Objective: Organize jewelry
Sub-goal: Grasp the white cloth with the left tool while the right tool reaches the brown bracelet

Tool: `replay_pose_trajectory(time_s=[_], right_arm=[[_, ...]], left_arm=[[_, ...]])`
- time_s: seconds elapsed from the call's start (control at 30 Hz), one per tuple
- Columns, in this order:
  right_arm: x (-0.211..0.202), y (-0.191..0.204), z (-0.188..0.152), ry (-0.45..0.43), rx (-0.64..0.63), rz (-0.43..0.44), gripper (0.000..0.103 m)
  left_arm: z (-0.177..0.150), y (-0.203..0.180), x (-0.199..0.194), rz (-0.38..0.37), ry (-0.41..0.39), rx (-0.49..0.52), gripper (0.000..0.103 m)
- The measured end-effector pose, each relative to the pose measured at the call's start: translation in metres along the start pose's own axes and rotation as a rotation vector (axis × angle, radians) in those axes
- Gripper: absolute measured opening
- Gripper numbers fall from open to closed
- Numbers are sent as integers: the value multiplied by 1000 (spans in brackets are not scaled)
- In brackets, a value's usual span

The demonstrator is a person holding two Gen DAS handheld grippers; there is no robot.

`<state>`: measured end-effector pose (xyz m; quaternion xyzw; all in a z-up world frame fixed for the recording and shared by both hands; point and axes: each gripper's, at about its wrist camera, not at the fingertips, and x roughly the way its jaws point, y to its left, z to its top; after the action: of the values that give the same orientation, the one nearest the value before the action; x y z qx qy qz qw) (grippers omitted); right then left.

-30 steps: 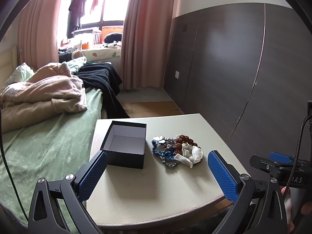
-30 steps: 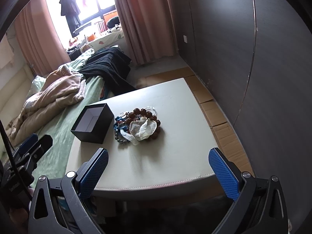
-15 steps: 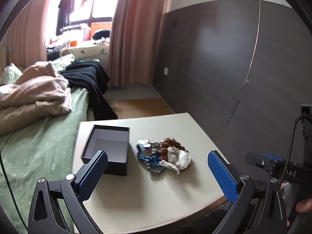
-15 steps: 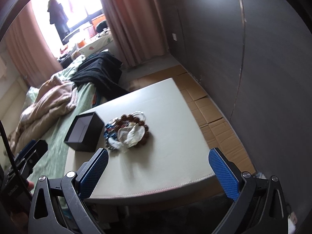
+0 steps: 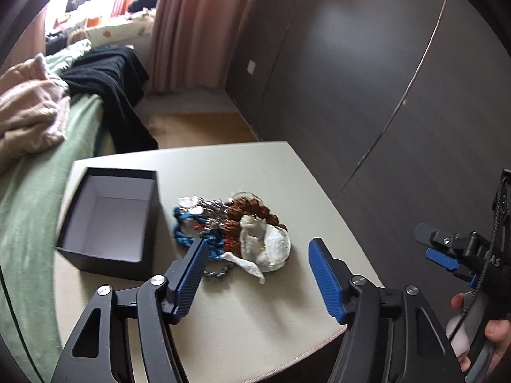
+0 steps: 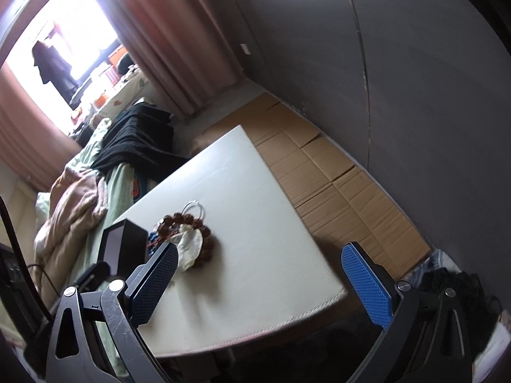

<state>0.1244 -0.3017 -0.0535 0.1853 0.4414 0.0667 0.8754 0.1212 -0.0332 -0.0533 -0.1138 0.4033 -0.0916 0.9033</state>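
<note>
A heap of jewelry [image 5: 233,226] lies on the pale table [image 5: 255,312]: brown bead bracelet, blue cord, silver chain and a white crumpled piece [image 5: 266,242]. An open, empty black box [image 5: 111,220] stands left of it. My left gripper [image 5: 255,249] is open and empty, its fingers straddling the near side of the heap. My right gripper [image 6: 258,265] is open and empty, above the table's near edge; the heap [image 6: 186,236] and the box [image 6: 123,242] lie ahead to its left. The right gripper also shows at the right edge of the left wrist view [image 5: 447,252].
A bed with green sheet [image 5: 28,198], pink blanket and black garment runs along the table's left side. A dark panelled wall [image 5: 367,79] stands to the right. Cardboard sheets [image 6: 335,178] cover the floor between table and wall.
My left gripper has moved forward and down toward the heap and narrowed its opening. My right gripper has tilted and swung, so the table sits more to the left in its view.
</note>
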Motion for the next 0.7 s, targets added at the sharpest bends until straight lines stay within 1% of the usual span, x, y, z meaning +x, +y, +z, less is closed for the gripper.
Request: replay_pose_trajectory(time_s=[0.07, 0.13, 0.17, 0.2, 0.27, 0.33, 0.47, 0.53, 0.57, 0.6, 0.67, 0.7], right_arm=[[2, -6, 4, -5, 17, 3, 103], [6, -10, 7, 0, 36, 1, 103], [9, -12, 8, 6, 44, -2, 103], [11, -13, 8, 15, 52, -4, 103], [17, -16, 8, 30, 66, -8, 103], [20, -18, 9, 42, 79, -11, 103], [25, -20, 10, 52, 101, -8, 103], [28, -19, 10, 60, 95, -16, 103], [30, -19, 10, 66, 93, -24, 103], [32, -19, 9, 71, 97, -30, 103], [33, -20, 8, 76, 106, -36, 103], [33, -20, 8, 79, 109, -38, 103]], left_arm=[[4, -6, 8, 0, 15, 19, 63], [9, -10, 18, -16, 37, 43, 58], [10, -12, 22, -23, 51, 50, 53], [12, -13, 27, -18, 67, 61, 50], [15, -17, 36, -8, 93, 82, 50], [16, -20, 45, -18, 122, 88, 50], [16, -21, 70, -7, 180, 100, 42], [13, -16, 81, 1, 182, 93, 35], [12, -15, 85, -8, 177, 87, 29], [11, -13, 90, -16, 180, 81, 29], [8, -10, 98, -5, 204, 85, 29], [7, -10, 101, -3, 207, 97, 27]])
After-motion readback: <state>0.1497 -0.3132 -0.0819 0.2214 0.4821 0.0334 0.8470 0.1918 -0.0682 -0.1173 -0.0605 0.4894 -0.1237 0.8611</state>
